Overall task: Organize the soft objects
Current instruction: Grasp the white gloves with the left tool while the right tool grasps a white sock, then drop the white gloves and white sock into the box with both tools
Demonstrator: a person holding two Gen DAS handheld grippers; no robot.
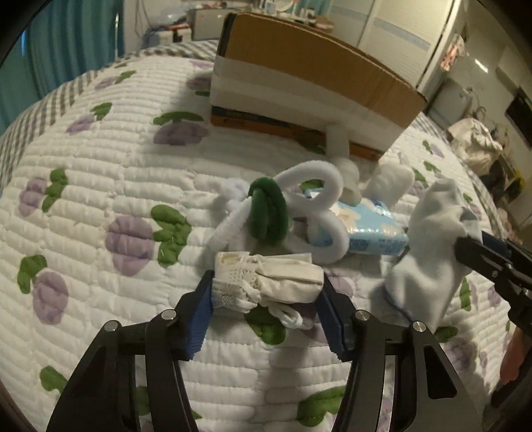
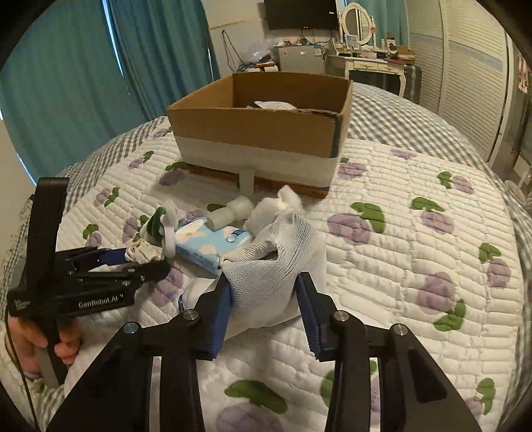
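Note:
My left gripper (image 1: pixel 266 292) is shut on a folded white lace cloth (image 1: pixel 269 275), held just above the quilt; it also shows in the right wrist view (image 2: pixel 143 249). My right gripper (image 2: pixel 264 295) is shut on a white mesh sock (image 2: pixel 276 262), which stands up at the right of the left wrist view (image 1: pixel 429 242). Between them lie a white and green fuzzy loop toy (image 1: pixel 282 209), a blue tissue pack (image 2: pixel 212 242) and a small white roll (image 2: pixel 229 212). An open cardboard box (image 2: pixel 262 129) stands behind the pile.
The flowered quilt (image 2: pixel 415 252) covers the bed. The box holds some items inside, seen dimly. Teal curtains (image 2: pixel 83 83) hang at the left. A dresser with a mirror (image 2: pixel 357 20) and white closet doors stand beyond the bed.

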